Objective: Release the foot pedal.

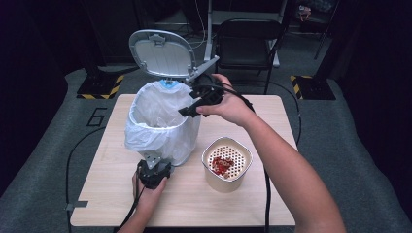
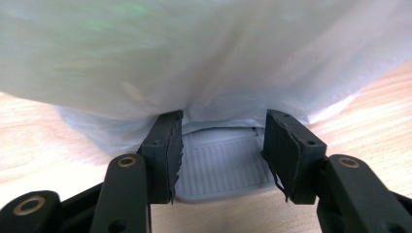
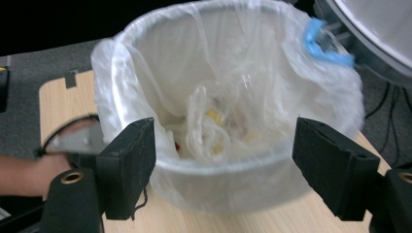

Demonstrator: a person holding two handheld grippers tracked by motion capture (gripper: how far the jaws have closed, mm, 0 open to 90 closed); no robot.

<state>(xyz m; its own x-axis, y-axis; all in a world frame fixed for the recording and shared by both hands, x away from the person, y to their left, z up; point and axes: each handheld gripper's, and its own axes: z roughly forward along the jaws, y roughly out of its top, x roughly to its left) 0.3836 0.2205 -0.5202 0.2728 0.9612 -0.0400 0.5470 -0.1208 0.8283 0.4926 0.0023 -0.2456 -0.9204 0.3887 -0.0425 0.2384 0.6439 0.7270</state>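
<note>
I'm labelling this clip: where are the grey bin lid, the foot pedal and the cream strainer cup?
Grey plastic bin lid (image 1: 163, 54): high view, middle of its raised underside.
Grey ribbed foot pedal (image 2: 223, 165): left gripper view, its ribbed top.
Cream perforated strainer cup (image 1: 245, 156): high view, its right rim.

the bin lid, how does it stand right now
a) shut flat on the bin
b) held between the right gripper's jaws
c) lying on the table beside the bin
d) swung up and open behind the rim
d: in the high view the grey lid stands raised behind the bin, whose white liner gapes open, and the right gripper hovers over the rim with nothing between its jaws.
</note>
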